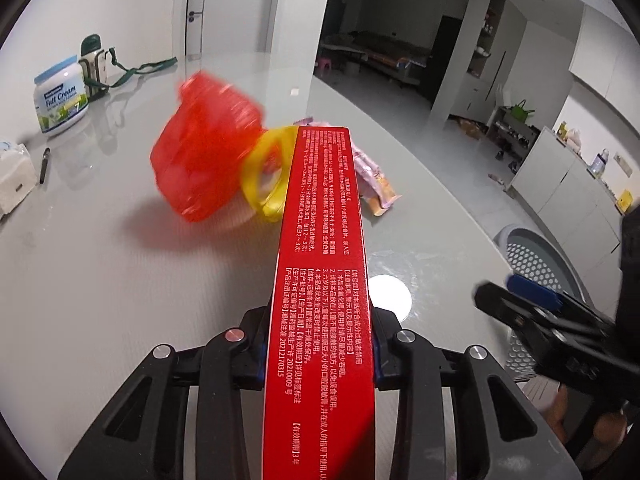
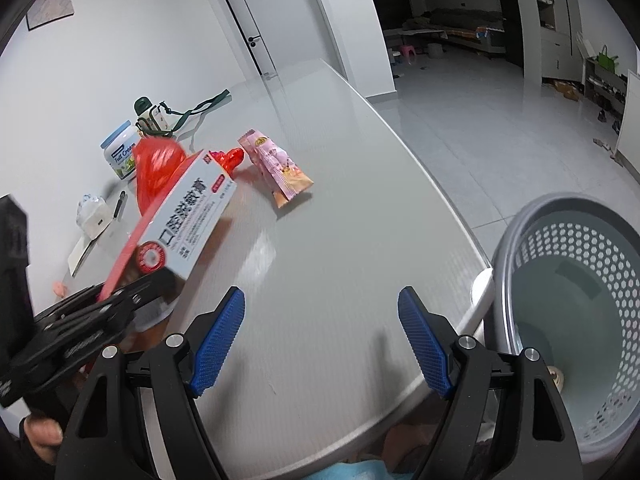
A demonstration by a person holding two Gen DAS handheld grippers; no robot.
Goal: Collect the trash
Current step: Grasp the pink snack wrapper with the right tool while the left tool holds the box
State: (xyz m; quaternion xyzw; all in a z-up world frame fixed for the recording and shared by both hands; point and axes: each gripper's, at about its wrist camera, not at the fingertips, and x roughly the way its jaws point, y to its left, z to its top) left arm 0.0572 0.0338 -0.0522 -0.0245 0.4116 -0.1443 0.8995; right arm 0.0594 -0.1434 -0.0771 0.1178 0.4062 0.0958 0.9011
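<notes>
A long red carton with white print runs straight out from my left gripper, whose jaws are shut on its sides. In the right wrist view the same carton shows a pale blue face and is lifted off the table in the left gripper. Behind it lie a blurred red plastic bag, a yellow ring and a pink snack packet. My right gripper stands open over the table's near edge with nothing between its blue pads. A grey perforated basket stands beside the table at the right.
At the far left of the grey table stand a milk powder tub, a green-capped flask, a tissue pack and a pen. A white disc lies near the table's curved right edge. Open floor lies beyond.
</notes>
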